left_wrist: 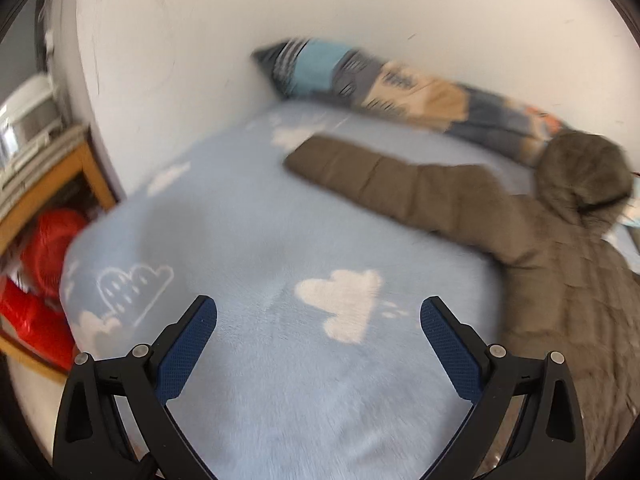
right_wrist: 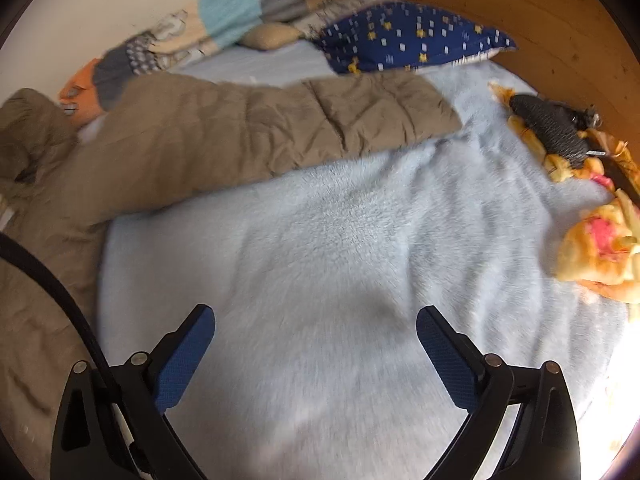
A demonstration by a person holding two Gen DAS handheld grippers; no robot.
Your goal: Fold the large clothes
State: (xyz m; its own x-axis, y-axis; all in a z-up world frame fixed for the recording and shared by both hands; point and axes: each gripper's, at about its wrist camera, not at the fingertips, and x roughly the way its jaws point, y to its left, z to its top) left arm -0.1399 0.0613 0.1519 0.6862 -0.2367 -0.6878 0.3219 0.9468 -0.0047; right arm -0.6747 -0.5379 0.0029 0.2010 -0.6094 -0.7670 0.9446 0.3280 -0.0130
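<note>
A brown quilted hooded coat (left_wrist: 540, 248) lies spread on a light blue cloud-print blanket (left_wrist: 248, 216). In the left wrist view its sleeve (left_wrist: 380, 176) stretches left and its fur-edged hood (left_wrist: 580, 176) lies at the right. My left gripper (left_wrist: 318, 312) hangs open over bare blanket, left of the coat's body, with nothing between its blue pads. In the right wrist view the coat's other sleeve (right_wrist: 320, 120) reaches right across the blanket (right_wrist: 340, 260), with the coat body (right_wrist: 44, 280) at the left. My right gripper (right_wrist: 316, 320) stands open above bare blanket, holding nothing.
A patchwork bolster (left_wrist: 400, 84) lies along the white wall (left_wrist: 200, 40). A wooden shelf with red items (left_wrist: 44, 248) stands off the bed's left edge. A navy star pillow (right_wrist: 412, 40), a wooden headboard (right_wrist: 540, 20) and yellow-orange soft toys (right_wrist: 592, 248) sit at the right.
</note>
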